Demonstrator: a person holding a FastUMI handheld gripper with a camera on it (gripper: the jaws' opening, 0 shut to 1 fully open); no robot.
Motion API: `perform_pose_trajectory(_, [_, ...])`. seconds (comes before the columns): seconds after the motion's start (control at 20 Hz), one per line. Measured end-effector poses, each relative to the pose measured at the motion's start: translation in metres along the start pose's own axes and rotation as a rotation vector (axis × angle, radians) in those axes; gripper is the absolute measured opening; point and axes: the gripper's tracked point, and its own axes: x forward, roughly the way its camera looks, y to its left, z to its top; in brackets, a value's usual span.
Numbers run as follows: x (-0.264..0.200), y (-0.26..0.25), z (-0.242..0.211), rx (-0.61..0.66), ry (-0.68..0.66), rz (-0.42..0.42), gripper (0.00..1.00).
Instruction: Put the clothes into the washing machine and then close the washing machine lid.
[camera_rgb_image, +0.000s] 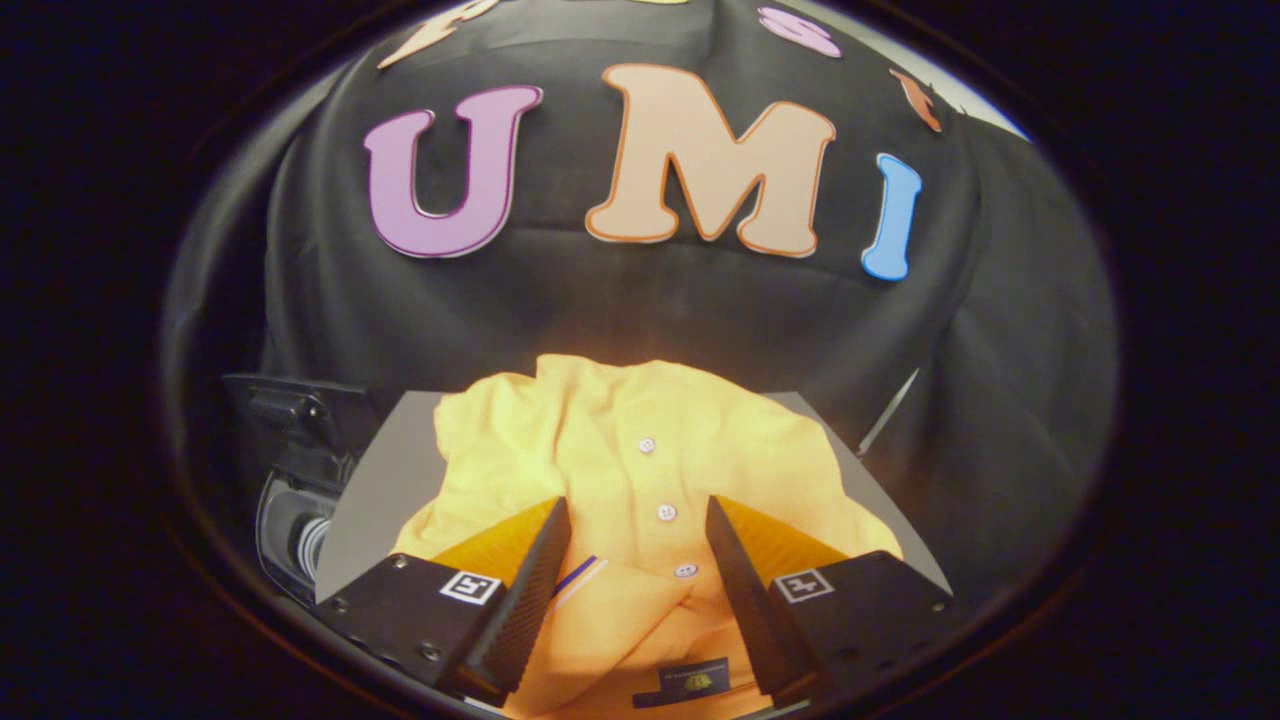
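A yellow polo shirt (640, 450) with white buttons lies crumpled on a grey table (385, 470). Its collar and a dark label sit nearest me. My gripper (638, 515) hangs over the shirt, open, with the button placket showing in the gap between the two fingers. The fingers do not press the cloth. To the left, below the table's edge, stands the washing machine (295, 480), dark, with its lid raised and part of the drum's mouth showing.
The booth's black cloth wall hangs close behind the table. The table's right edge (885, 415) runs just past the shirt. The washing machine's raised lid (290, 405) stands beside the table's left corner.
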Motion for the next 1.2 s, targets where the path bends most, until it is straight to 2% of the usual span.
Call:
perform_pose_trajectory(0.1, [0.001, -0.002, -0.01, 0.137, 0.055, 0.001, 0.6])
perform_pose_trajectory(0.2, [-0.003, -0.01, -0.008, 0.189, 0.044, -0.008, 0.36])
perform_pose_trajectory(0.3, [-0.006, 0.005, -0.001, 0.22, -0.048, 0.082, 0.11])
perform_pose_trajectory(0.35, [-0.004, 0.006, -0.003, 0.205, -0.051, 0.124, 0.06])
perform_pose_trajectory(0.5, [-0.018, 0.009, 0.023, 0.274, -0.187, 0.2, 0.03])
perform_pose_trajectory(0.85, [-0.076, 0.017, 0.07, 0.239, -0.32, 0.215, 0.01])
perform_pose_trajectory(1.2, [-0.122, 0.105, 0.082, 0.3, -0.322, 0.347, 0.01])
